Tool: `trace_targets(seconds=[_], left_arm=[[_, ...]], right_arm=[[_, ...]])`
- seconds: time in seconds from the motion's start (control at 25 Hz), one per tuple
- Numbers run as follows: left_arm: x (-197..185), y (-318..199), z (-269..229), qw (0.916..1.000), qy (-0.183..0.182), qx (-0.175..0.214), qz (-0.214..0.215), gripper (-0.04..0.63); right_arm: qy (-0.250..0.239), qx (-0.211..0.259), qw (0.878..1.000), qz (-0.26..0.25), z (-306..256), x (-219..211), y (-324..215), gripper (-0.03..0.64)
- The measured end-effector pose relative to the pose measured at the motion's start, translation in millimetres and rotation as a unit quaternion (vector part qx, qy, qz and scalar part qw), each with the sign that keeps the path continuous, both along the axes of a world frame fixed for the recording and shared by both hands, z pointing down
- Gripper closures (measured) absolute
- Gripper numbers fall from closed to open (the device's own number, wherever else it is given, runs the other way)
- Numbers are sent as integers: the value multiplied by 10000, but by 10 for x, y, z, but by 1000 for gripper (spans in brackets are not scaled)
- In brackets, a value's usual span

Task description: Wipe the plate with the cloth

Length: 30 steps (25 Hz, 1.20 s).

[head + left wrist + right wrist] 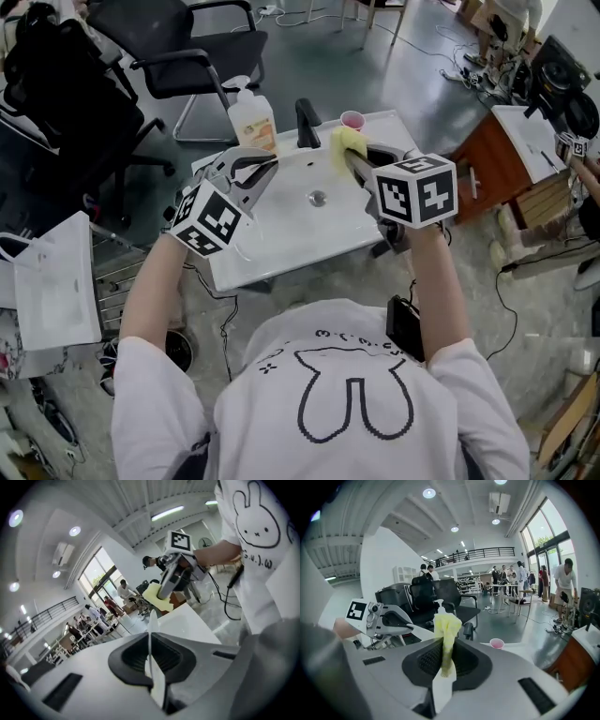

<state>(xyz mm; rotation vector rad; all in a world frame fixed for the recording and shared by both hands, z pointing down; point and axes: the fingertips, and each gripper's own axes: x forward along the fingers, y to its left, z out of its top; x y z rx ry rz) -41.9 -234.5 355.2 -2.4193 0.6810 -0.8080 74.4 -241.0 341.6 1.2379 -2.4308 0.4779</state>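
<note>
The plate shows only edge-on, as a thin white rim standing upright. The left gripper has its jaws pressed together on it, above the left side of the sink. From the head view the plate is hard to tell from the white basin behind it. The cloth is pale yellow, soft and crumpled into a strip. The right gripper pinches it above the sink's right side, apart from the plate, with the loose end sticking out past the jaw tips.

The sink is a white rectangular basin with a round metal drain. Along its back rim stand a pump soap bottle, a black faucet and a pink cup. A black office chair stands behind the sink on the left, and a brown wooden cabinet is to its right. The floor is grey and glossy. Far behind the sink is an open hall with a railed balcony, tall windows and people at tables.

Each marker cube bears black-and-white squares and no words. The person's white T-shirt has a rabbit outline, and its small marks and the bottle's label cannot be read.
</note>
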Motion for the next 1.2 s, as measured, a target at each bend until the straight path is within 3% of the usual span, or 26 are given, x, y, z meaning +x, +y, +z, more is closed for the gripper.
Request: trace_targets(seconds=[0.12,0.24,0.44,0.56,0.72,0.96,1.2], left_arm=[[58,67,4,9959,-561,611,364,575],[127,87,-15,9885,-895,1097,536,576],[247,142,35,9748,-1330,1652,688,575],[303,201,62,9656,-1553,1923,806,575],[306,230,91,9534,-1831,2234,866,575],[295,278,120,9485,-1888,2388,875,575],[235,290,120,9456,-1902,2487,885,575]], right_arm=[[-70,69,9997,-216,-131,-39,-6,566],[-110,32,9978,-654,-224,-197,-5,566],[-269,-197,9878,-1522,-268,-599,120,566],[-28,-395,9824,-1824,-122,-733,161,566],[73,-580,9793,-1939,-3,-767,177,566],[131,-754,9775,-1963,89,-689,179,566],[388,-933,9817,-1617,315,-488,-19,566]])
